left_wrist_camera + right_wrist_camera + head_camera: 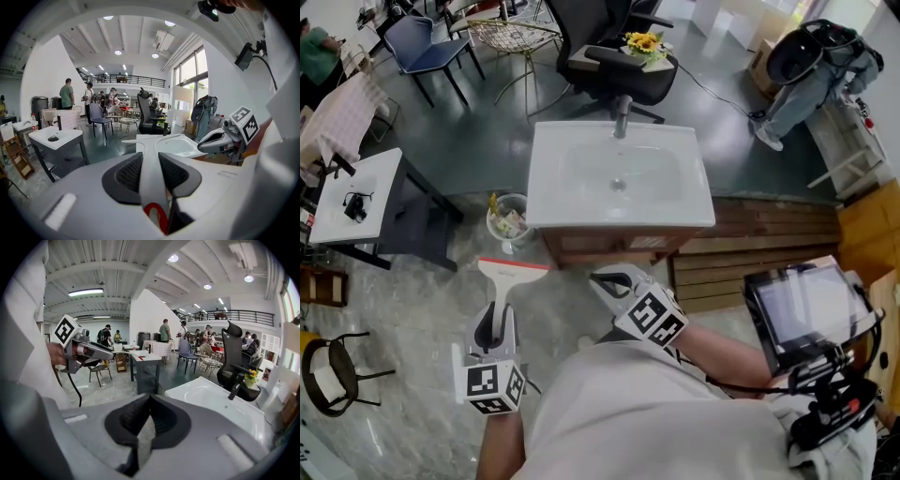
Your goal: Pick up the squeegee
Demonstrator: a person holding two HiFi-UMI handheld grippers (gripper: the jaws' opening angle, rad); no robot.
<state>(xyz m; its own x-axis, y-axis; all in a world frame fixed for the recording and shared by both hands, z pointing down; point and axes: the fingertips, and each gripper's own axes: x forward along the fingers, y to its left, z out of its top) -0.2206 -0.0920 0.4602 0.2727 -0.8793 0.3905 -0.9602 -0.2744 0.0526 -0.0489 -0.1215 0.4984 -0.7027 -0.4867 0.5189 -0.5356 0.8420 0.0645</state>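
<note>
Left gripper [493, 319], nearest, has its jaws half-closed around the handle of the squeegee [515, 271], whose blade points toward the far sink [698, 214]. Right gripper [612, 281] is closed and empty. A firm squeeze and a level blade, clear of the sink, seem wise.

- Thing: squeegee [508, 278], T-shaped, with a white handle, a white head and a red strip along the blade's far edge.
- Marking: the left gripper view shows a red ring-like mark on the near end of the handle [151, 164].
- State: gripped by the handle between the dark pads of the left gripper [495, 323] and held in the air.
- Pose: the handle points away from the person toward the washbasin [581, 217], with the blade crosswise at the far end.
- Place: just short of the washbasin's near left corner, apart from it.
</note>
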